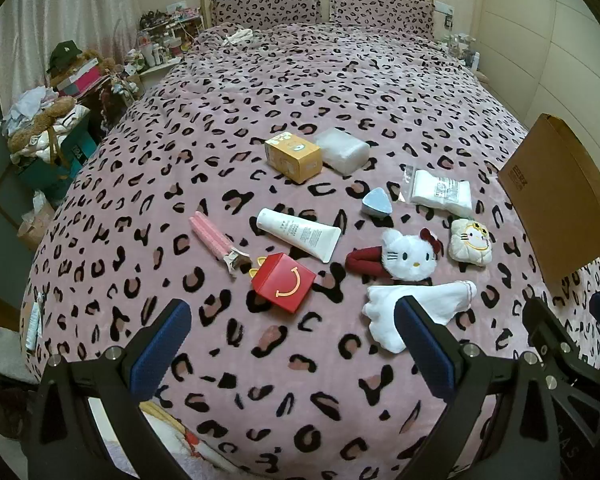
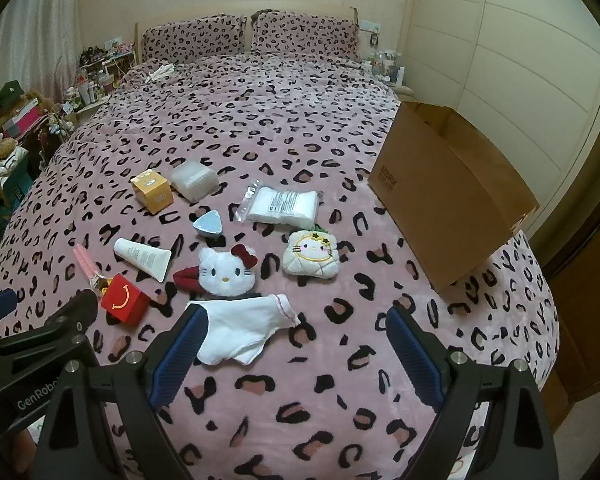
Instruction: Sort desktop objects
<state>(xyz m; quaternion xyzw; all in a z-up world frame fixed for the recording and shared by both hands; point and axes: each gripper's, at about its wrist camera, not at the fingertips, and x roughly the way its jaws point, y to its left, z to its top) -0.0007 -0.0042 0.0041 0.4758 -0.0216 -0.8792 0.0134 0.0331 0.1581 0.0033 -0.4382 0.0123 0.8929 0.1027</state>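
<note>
Small objects lie on a leopard-print bed (image 1: 300, 92): a red box (image 1: 283, 282) (image 2: 125, 299), a white tube (image 1: 298, 233), a pink clip (image 1: 216, 242), a yellow box (image 1: 293, 157), a Hello Kitty plush (image 1: 408, 256) (image 2: 225, 271), a white sock (image 1: 416, 312) (image 2: 244, 326), a cream pouch (image 2: 310, 257), a blue triangle (image 2: 209, 223) and a white packet (image 2: 282, 205). An open cardboard box (image 2: 452, 196) stands at the right. My left gripper (image 1: 292, 344) is open above the near bed. My right gripper (image 2: 296, 344) is open, its left finger over the sock's edge.
A clear plastic pack (image 1: 342, 154) lies beside the yellow box. Cluttered shelves and bags (image 1: 60, 120) stand left of the bed. A white wardrobe (image 2: 520, 60) lines the right wall. Two pillows (image 2: 252, 34) lie at the headboard.
</note>
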